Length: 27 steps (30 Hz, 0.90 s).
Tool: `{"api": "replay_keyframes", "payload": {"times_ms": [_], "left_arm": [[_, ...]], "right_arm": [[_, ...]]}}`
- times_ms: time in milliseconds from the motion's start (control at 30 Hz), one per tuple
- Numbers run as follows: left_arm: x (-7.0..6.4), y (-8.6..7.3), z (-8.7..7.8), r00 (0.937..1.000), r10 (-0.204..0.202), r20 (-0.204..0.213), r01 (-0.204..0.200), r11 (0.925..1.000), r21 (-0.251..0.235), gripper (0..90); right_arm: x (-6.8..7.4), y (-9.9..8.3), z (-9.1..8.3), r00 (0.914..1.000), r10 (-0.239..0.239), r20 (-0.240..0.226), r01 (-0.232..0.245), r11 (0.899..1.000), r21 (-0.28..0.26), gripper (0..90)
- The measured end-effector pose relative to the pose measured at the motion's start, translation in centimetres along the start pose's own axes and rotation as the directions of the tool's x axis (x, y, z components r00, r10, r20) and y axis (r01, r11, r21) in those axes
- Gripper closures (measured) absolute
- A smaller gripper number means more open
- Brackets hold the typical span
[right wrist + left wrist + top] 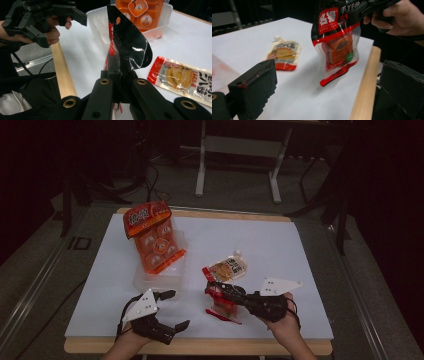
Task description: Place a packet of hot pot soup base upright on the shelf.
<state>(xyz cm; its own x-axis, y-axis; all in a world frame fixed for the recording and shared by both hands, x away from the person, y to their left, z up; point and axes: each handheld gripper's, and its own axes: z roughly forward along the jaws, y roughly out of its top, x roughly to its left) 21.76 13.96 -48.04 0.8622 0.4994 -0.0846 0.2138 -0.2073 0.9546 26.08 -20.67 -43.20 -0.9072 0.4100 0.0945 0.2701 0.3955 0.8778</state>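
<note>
Hanging from the right gripper (pixel 214 290), a black-and-red snack pouch (pixel 337 42) is pinched at its top edge, jaws closed tight on the film. In the left gripper view the pouch's long axis runs nearly vertical, leaning slightly, with the printed top up at the jaws and the red bottom strip pointing down toward the white table sheet (pixel 280 245); whether that strip touches the sheet I cannot tell. In the high view the pouch sits at the near middle of the table, just in front of a yellow spouted sachet (pixel 226 268) lying flat. Left gripper (pixel 172 309) rests at the near left edge, jaws spread wide, holding nothing. Beyond it, an orange multi-pack bag (pixel 154 237) leans in a clear plastic tray (pixel 157 279).
</note>
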Motion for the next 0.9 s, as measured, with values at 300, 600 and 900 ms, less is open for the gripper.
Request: {"api": "replay_keyframes", "payload": {"times_ms": [300, 600, 900], "left_arm": [[0.7, 2.4, 0.6, 0.9987, 0.006, 0.051, -0.004, 0.9988, -0.048, 1.9], [0.4, 4.6, 1.3, 0.9952, 0.027, 0.094, -0.025, 0.9995, -0.02, 14.8], [0.3, 5.8, 3.0, 0.9875, 0.038, 0.153, -0.046, 0.9979, 0.046, 33.7]], "right_arm": [[1.1, 0.5, -0.4, 0.9991, -0.03, -0.03, 0.029, 0.999, -0.018, 90.0], [1.8, 0.7, -0.3, 0.9972, -0.04, -0.063, 0.039, 0.999, -0.023, 90.0], [2.3, 1.0, 0.0, 0.9957, -0.052, -0.077, 0.05, 0.998, -0.024, 90.0]]}}
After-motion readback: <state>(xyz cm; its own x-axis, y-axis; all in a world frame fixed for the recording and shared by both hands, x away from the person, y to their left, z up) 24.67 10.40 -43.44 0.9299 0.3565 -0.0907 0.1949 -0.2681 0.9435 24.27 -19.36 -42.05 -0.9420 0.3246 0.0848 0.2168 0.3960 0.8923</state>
